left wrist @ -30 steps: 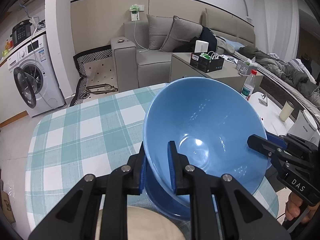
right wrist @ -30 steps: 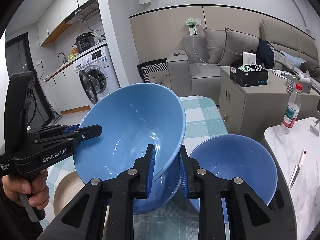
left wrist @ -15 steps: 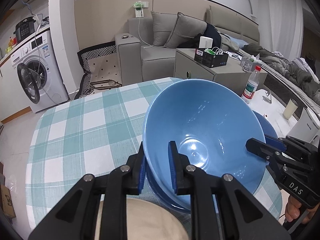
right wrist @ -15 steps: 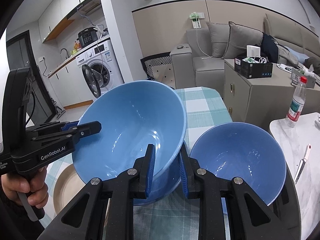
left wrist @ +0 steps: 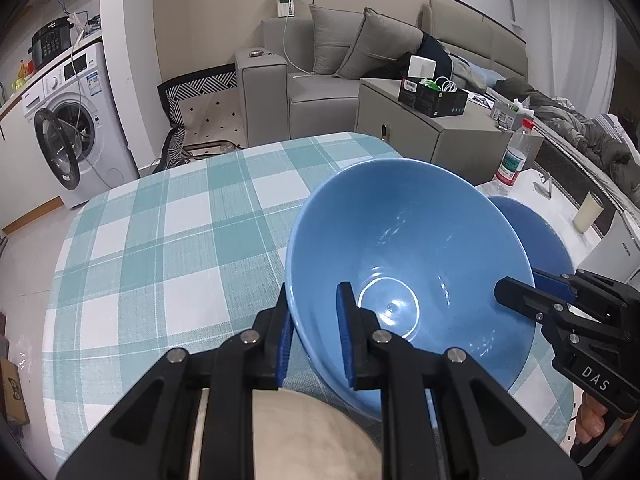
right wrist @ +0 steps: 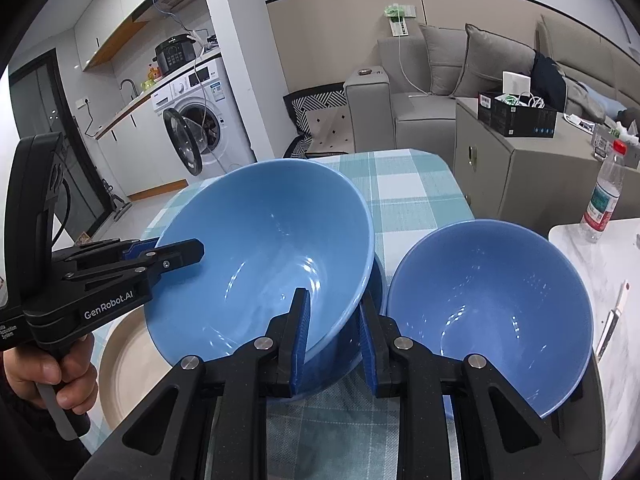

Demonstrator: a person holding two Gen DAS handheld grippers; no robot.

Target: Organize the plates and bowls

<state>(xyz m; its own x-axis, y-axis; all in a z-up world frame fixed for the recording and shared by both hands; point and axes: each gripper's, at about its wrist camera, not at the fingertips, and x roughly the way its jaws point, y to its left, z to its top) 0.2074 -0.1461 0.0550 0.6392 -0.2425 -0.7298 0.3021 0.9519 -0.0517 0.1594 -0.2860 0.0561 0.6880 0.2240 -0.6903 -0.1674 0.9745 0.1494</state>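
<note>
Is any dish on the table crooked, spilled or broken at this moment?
Only the big blue bowl looks crooked: it is tilted, gripped at opposite rims by the left gripper and right gripper, over a darker bowl. The smaller bowl sits upright. No spill or crack shows.

A grey sofa (left wrist: 320,80) with two cushions (left wrist: 360,40) stands against a beige panelled wall (left wrist: 220,12). A white washing machine (left wrist: 72,120), door open, sits beside a white pillar (left wrist: 124,60). A grey cabinet (right wrist: 520,168) carries a black box (right wrist: 516,116), seemingly holding cables. The floor is pale tile (left wrist: 24,248).
</note>
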